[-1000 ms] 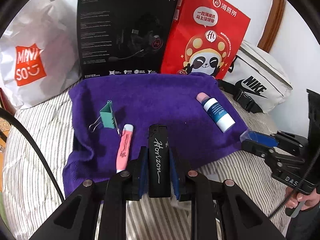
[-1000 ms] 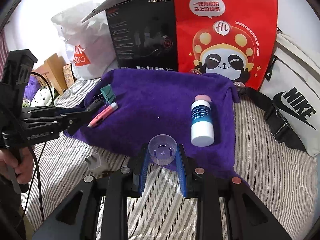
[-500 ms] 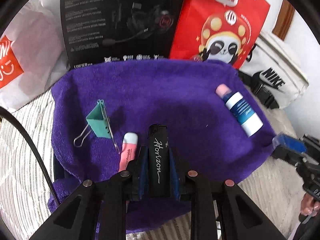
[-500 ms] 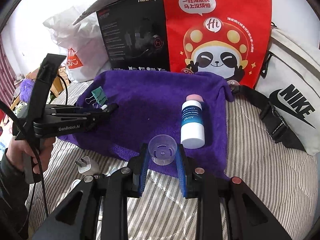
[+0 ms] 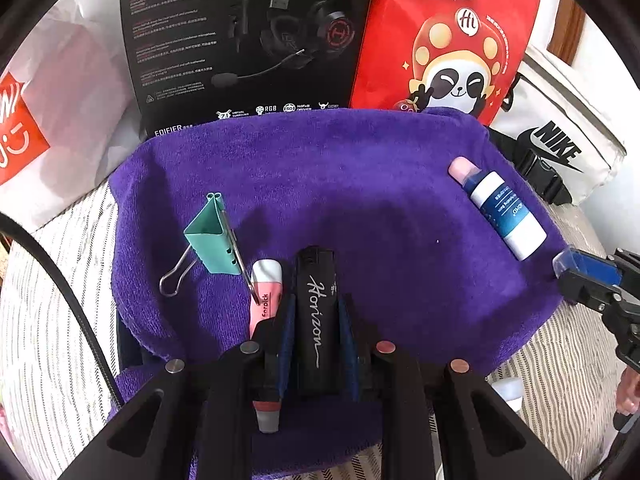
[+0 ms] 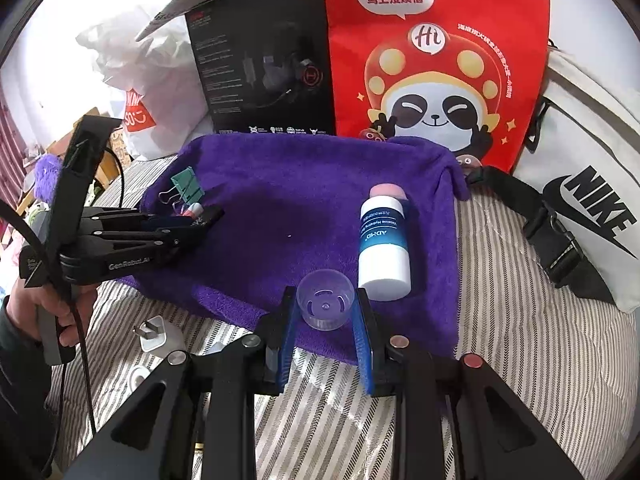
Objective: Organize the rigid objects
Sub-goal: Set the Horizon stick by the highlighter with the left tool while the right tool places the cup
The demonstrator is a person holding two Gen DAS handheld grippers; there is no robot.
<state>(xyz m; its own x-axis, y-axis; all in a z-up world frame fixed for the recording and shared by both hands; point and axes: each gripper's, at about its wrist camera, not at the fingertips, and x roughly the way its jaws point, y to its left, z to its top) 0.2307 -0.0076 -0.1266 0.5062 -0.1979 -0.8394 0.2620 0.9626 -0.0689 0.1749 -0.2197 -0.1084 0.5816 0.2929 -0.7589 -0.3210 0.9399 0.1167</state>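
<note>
Simply black lighter point(image 5: 316, 312), white "Horizon" script.

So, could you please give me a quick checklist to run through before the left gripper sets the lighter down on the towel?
1. Lighter firmly clamped in left gripper: ok.
2. Bare towel ahead of the lighter: ok.
3. Marker clear of the left fingers: not ok, it lies right against them.
4. Binder clip out of the way: ok, off to the left.
5. Right gripper steady on the clear cap: ok.
6. Lighter tip touching the towel: cannot tell.
</note>
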